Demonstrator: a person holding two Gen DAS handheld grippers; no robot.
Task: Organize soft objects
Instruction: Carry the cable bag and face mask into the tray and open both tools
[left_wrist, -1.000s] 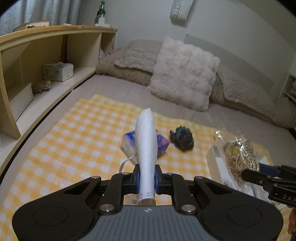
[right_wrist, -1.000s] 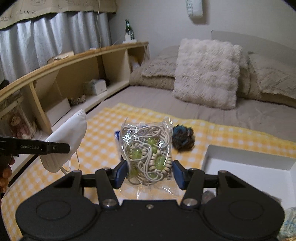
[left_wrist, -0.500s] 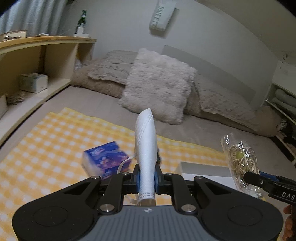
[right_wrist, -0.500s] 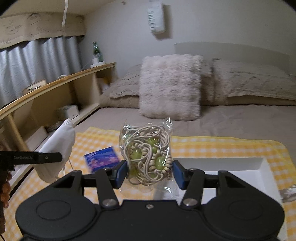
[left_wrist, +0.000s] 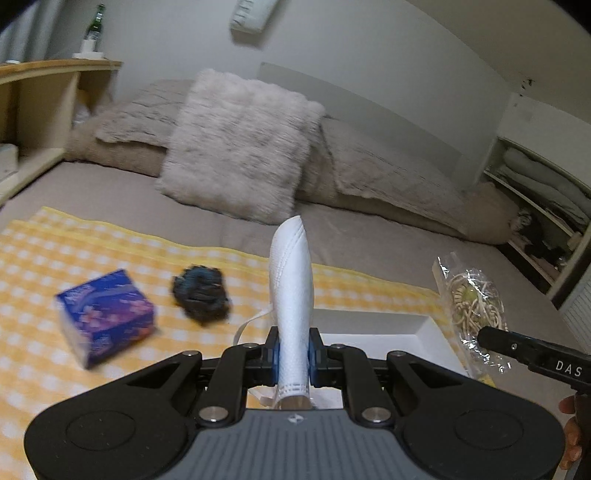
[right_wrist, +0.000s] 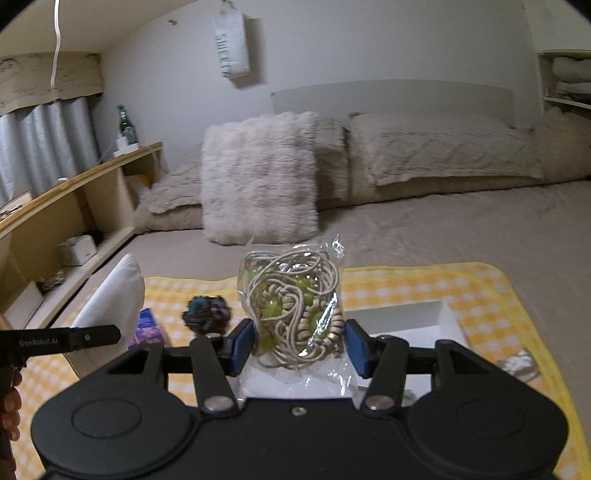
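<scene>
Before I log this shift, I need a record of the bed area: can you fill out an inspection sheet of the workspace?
Surface: yellow checked cloth spread on a grey bed.
Job's things: white face mask in the left gripper; clear bag of coiled hair ties in the right gripper; white box open on the cloth.
Clutter: blue tissue pack and dark scrunchie lying on the cloth, apart.
Grippers: left shut on the mask; right closed on the bag.
Cables: nothing seen.
Surroundings: fluffy pillow, wooden shelf with a green bottle, curtains.
</scene>
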